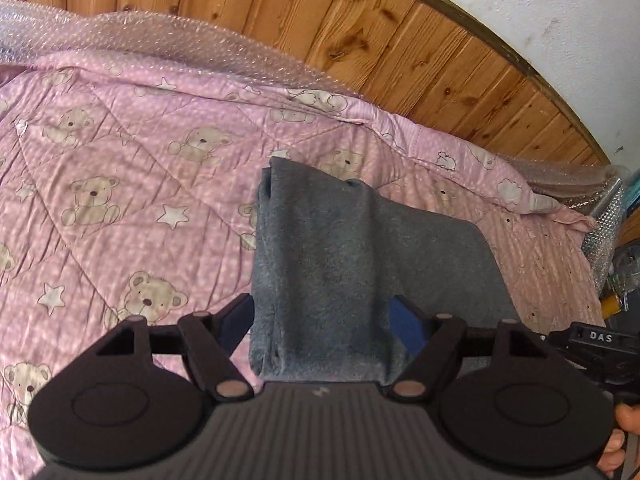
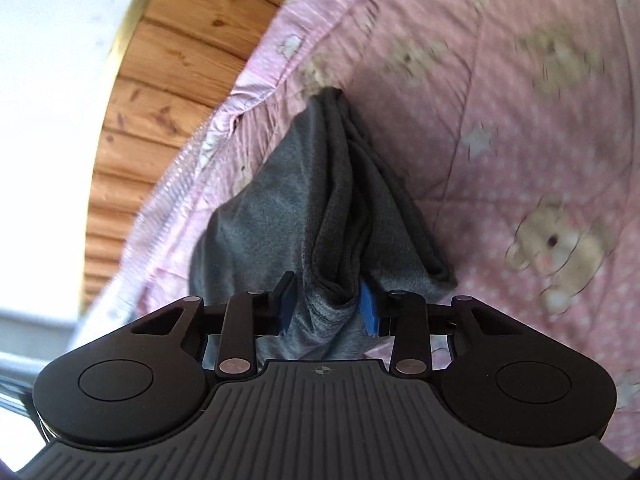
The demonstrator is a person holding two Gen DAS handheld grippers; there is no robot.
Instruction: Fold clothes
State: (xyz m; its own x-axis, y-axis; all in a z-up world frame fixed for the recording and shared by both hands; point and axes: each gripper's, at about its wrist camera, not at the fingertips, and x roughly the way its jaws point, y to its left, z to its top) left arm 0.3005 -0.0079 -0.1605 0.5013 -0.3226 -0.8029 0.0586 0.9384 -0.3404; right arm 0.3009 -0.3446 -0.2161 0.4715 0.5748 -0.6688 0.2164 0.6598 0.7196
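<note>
A grey fleece garment [image 1: 320, 264] is folded into a thick band over the pink bear-print quilt [image 1: 120, 184]. My left gripper [image 1: 320, 320] has its jaws set wide on either side of the band, which fills the gap between them. In the right wrist view the same grey garment [image 2: 320, 216] hangs in bunched folds, and my right gripper [image 2: 328, 304] is shut on its near end, with the blue pads [image 2: 369, 312] pressing the cloth. The right gripper's body [image 1: 596, 344] shows at the right edge of the left wrist view.
The quilt covers a bed against a wood-panelled wall [image 1: 360, 40], with white wall [image 1: 540, 8] above. Bubble wrap [image 1: 140, 36] lies along the far edge of the quilt. Clutter [image 1: 616, 280] stands past the bed's right corner.
</note>
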